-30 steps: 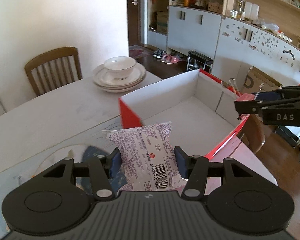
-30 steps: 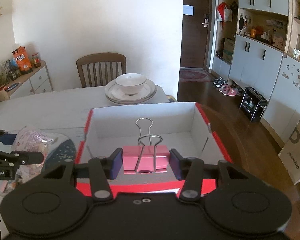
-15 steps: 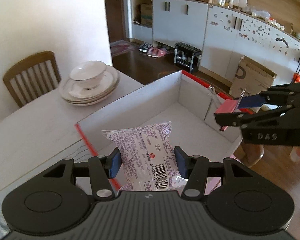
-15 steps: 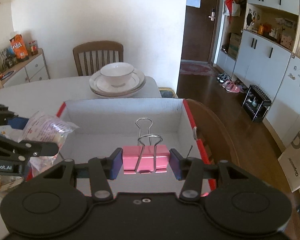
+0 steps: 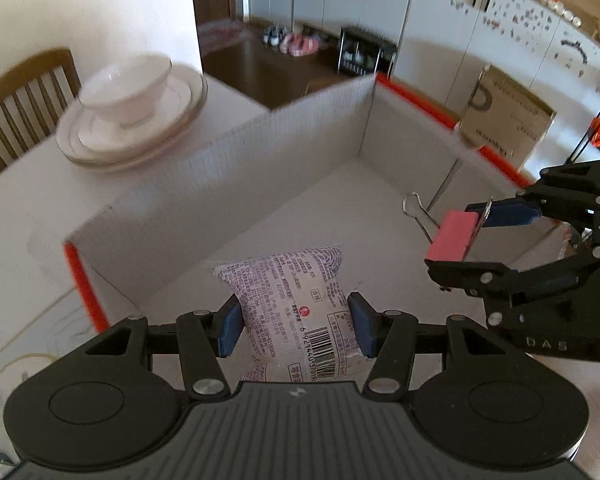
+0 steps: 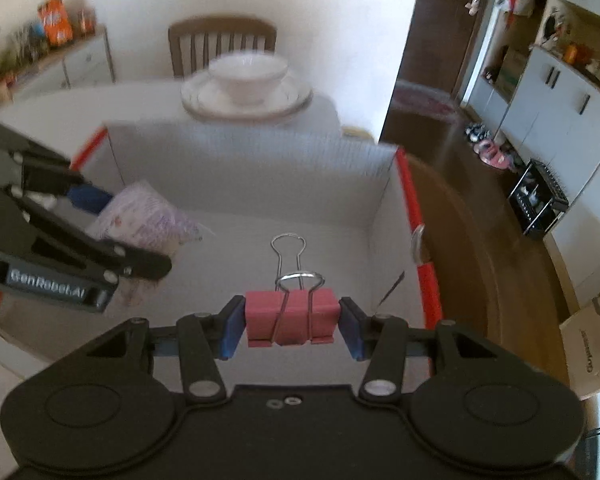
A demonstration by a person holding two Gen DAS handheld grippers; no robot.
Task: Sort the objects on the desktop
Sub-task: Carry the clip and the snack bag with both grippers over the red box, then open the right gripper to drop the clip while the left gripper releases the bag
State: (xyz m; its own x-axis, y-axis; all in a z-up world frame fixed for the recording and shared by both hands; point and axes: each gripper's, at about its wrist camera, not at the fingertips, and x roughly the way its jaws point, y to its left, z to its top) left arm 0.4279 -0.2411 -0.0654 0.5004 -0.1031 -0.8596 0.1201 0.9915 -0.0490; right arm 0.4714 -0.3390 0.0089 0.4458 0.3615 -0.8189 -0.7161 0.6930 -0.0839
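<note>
Currently, left tongs (image 5: pixel 294 326): pinching a printed snack packet (image 5: pixel 296 306) by its sides, held over the near end of the open cardboard box (image 5: pixel 220 184).
Right tongs (image 6: pixel 292 326): pressed onto a pink binder clip (image 6: pixel 291 316), wire handles pointing forward, over the box's floor.
Box: white inside, red rim, standing on the bench (image 5: pixel 32 204), nothing lying in it as far as can be seen.
Crowding risk: both tongs hang over the same box, near each other; a careless release could knock one against the other.
Packet risk: soft and puffy, so it may slump or catch on the wall if let go too near the edge.
Clip risk: hard and springy, likely to bounce or skid.
Bystanders: bowl (image 5: pixel 126 84) on stacked plates (image 5: pixel 132 140) sits just beyond the box; a bump could shove the box into them.
</note>
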